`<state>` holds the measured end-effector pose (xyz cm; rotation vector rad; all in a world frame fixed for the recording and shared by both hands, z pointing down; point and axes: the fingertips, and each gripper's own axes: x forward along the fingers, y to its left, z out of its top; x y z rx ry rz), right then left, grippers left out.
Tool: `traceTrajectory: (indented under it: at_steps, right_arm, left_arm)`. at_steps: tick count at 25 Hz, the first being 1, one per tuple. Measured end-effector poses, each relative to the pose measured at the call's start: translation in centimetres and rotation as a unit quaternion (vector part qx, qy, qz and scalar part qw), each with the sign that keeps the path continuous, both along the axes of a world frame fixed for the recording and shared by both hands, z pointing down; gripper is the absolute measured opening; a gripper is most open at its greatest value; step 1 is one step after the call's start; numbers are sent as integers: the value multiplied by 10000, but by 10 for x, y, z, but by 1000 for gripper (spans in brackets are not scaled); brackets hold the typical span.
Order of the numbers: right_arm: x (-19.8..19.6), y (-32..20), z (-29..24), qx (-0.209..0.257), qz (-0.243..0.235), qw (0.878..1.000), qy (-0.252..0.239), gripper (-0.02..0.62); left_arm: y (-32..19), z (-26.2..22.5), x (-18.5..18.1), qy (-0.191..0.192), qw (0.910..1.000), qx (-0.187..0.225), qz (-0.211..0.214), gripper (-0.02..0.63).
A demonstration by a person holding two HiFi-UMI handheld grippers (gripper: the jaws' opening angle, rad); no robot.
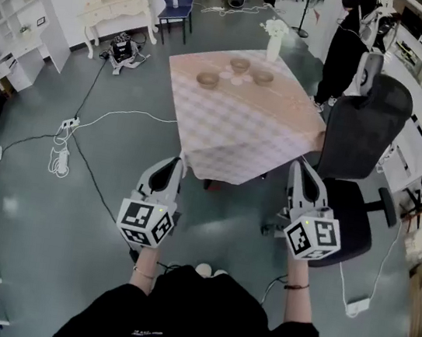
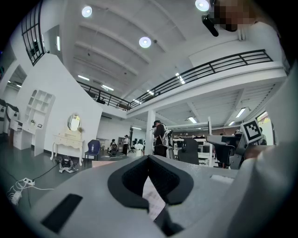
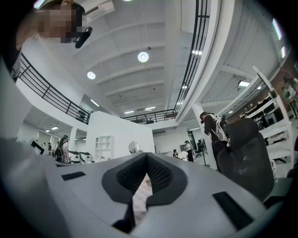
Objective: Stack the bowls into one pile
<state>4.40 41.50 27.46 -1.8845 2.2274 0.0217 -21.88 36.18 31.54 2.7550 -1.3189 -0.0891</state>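
Nearest the camera, the left gripper and the right gripper are held side by side just short of the near edge of the table, which is covered by a pale checked cloth. Both pairs of jaws are seen brought together at their tips with nothing between them; only a strip of the cloth is glimpsed through the gap behind the tips in each gripper view.

The three bowls are found well apart from the jaws, at the far end of the table, with almost the whole cloth lying between. They are not yet stacked. The left bowl is set nearest the person and on the left gripper's side; the right bowl is placed on the right gripper's side; the middle bowl is set farthest back between them. A white vase is stood just behind the right bowl.

A long forward reach is judged to be needed by either gripper, and the jaws must be opened first.
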Motion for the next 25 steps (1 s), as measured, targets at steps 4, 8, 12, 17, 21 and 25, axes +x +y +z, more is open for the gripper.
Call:
traceTrajectory:
  at_steps: [4,8,12,17,21,25]
  right_arm:
    - [10,-5,4,-24,-15,10000,-12,-8]
    - [18,-14,7,-60,-10,10000,20,-8]
    - [33,-24,6,-73,-55,9999,-88,-8]
    - [52,-37,18,-80,-132,9998,-154,-8]
    - [57,-47,24,-155,-181,9995,-224,-8]
    - [50,-64,33,-217,-334,9988,-297,-8]
  left_arm:
    - [-3,1,10,6,10000,-24,-28,-3]
    - [-11,2,16,26,10000,-40,-64,-3]
    - [-20,-1,28,45,9999,-44,-117,-3]
    - [-31,7,41,24,9998,-30,-186,-3]
    - [-32,17,51,-21,9996,-158,-212,-3]
    - [-47,28,51,-52,9992,-304,-273,-3]
